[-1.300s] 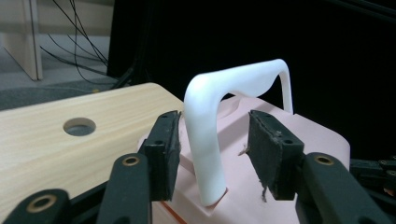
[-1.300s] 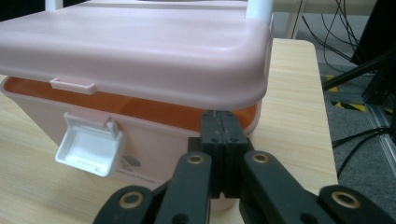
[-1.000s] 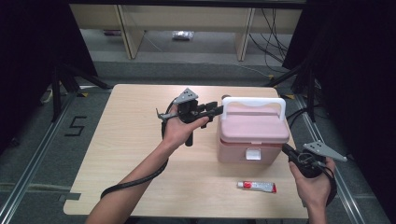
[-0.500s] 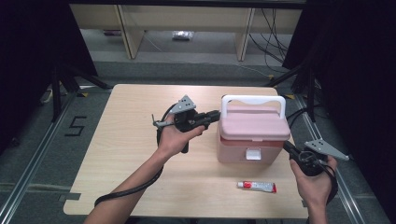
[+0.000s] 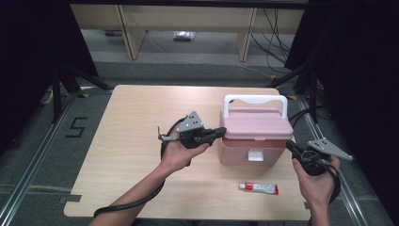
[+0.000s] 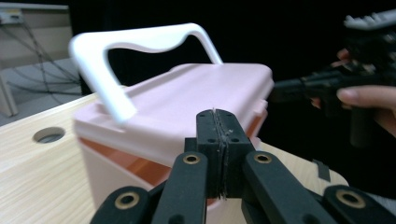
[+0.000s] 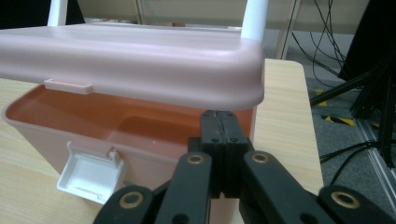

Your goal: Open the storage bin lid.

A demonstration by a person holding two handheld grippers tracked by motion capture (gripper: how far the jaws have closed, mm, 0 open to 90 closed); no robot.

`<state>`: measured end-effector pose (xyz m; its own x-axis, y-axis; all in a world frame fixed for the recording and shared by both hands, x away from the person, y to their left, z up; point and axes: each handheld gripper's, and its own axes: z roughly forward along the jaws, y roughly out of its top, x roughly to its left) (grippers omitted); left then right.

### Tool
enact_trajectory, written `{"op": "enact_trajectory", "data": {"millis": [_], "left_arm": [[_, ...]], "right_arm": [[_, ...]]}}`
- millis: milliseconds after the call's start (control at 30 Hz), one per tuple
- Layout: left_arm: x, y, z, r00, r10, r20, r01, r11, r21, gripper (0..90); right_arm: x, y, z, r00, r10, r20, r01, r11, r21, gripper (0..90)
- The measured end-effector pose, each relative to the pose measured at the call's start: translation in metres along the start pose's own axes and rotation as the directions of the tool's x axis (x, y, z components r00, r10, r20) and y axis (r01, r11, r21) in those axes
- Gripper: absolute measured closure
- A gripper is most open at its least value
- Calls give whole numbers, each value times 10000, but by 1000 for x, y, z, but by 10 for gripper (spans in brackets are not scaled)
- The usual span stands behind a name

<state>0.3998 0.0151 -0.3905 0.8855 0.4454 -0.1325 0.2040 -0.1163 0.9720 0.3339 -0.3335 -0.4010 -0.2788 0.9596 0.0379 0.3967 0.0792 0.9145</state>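
A pink box point(image 5: 244, 153) with a white handle point(image 5: 254, 99) stands on the table, its lid point(image 5: 256, 123) slightly raised over an orange inside point(image 7: 116, 116). My left gripper point(image 5: 222, 132) is at the box's left side, its tips point(image 6: 218, 116) just in front of the lid's edge. Its jaws have just been closing and are now shut with nothing between them. My right gripper point(image 5: 288, 143) is at the box's front right corner. It is shut and empty, with its tips point(image 7: 219, 116) at the gap under the lid point(image 7: 130, 60). The white latch point(image 7: 91, 172) hangs open.
A small white and red tube point(image 5: 259, 188) lies on the wooden table point(image 5: 131, 122) in front of the box. A round hole point(image 6: 49, 135) is in the tabletop behind the box. Cables and shelf legs stand beyond the far edge.
My left gripper has come down and towards the person along the box's left side, and its jaws have closed. The right gripper has stayed at the front right corner.
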Motion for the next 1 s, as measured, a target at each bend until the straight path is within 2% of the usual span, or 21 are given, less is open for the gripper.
{"op": "enact_trajectory", "data": {"millis": [33, 100, 133, 167, 200, 267, 333, 367, 400, 433, 567, 600, 667, 800, 833, 867, 967, 1000], "left_arm": [[-2, -1, 1, 9999, 119, 69, -120, 9999, 41, 879], [-5, -4, 4, 9995, 294, 114, -295, 9995, 120, 877], [-6, -6, 5, 9991, 390, 143, -392, 9991, 154, 877], [-6, -7, 6, 9988, 442, 214, -446, 9988, 196, 877], [-7, -8, 7, 9988, 440, 226, -445, 9988, 223, 877], [-10, -11, 9, 9981, 520, 340, -530, 9982, 283, 876], [-13, -13, 12, 9972, 592, 447, -608, 9975, 358, 874], [-14, -14, 13, 9966, 640, 510, -661, 9970, 396, 873], [-15, -15, 14, 9965, 646, 538, -670, 9968, 432, 871], [-17, -17, 15, 9958, 704, 578, -731, 9962, 471, 869], [-22, -20, 20, 9946, 791, 672, -829, 9950, 550, 865], [-23, -20, 23, 9937, 845, 735, -887, 9945, 559, 864], [-25, -22, 26, 9928, 910, 774, -951, 9941, 516, 863], [-30, -26, 34, 9901, 1049, 936, -1098, 9928, 489, 859], [-31, -27, 36, 9889, 1134, 957, -1191, 9913, 562, 859], [-32, -28, 37, 9878, 1203, 986, -1265, 9902, 592, 859], [-35, -31, 43, 9860, 1250, 1108, -1318, 9897, 567, 858], [-35, -32, 44, 9851, 1281, 1148, -1353, 9892, 566, 856]], "right_arm": [[0, 0, 0, 10000, -9, -10, 9, 10000, -8, 900], [2, 1, -1, 9994, 349, 17, -349, 9994, 32, 900], [1, 2, 0, 9999, 108, 30, -108, 9999, -43, 900], [3, 2, -1, 9991, 415, 26, -416, 9991, 72, 900], [0, 2, 0, 9999, 128, 7, -128, 9999, -49, 900], [1, 3, 1, 9996, 269, -13, -269, 9996, 15, 900], [0, 4, 3, 9998, 179, -105, -179, 9998, -11, 900], [0, 4, 3, 9999, 112, 19, -112, 9999, -18, 900], [3, 4, 3, 9991, 426, 66, -427, 9991, 77, 900], [0, 5, 4, 9999, 23, 130, -22, 10000, -64, 900], [1, 6, 5, 9998, 177, 92, -177, 9998, -20, 900], [-1, 7, 6, 9998, -113, 148, 115, 9999, -94, 900], [1, 7, 6, 9998, 70, 173, -69, 10000, -32, 900], [-2, 9, 9, 9995, -205, 259, 214, 9992, -330, 900], [0, 9, 8, 9999, 125, 41, -125, 9999, -74, 900], [-1, 10, 8, 9999, -39, 124, 40, 10000, -66, 900], [0, 12, 8, 9999, 94, 130, -95, 9999, 57, 900], [-1, 12, 10, 10000, -1, 11, 1, 10000, -60, 900]]}}
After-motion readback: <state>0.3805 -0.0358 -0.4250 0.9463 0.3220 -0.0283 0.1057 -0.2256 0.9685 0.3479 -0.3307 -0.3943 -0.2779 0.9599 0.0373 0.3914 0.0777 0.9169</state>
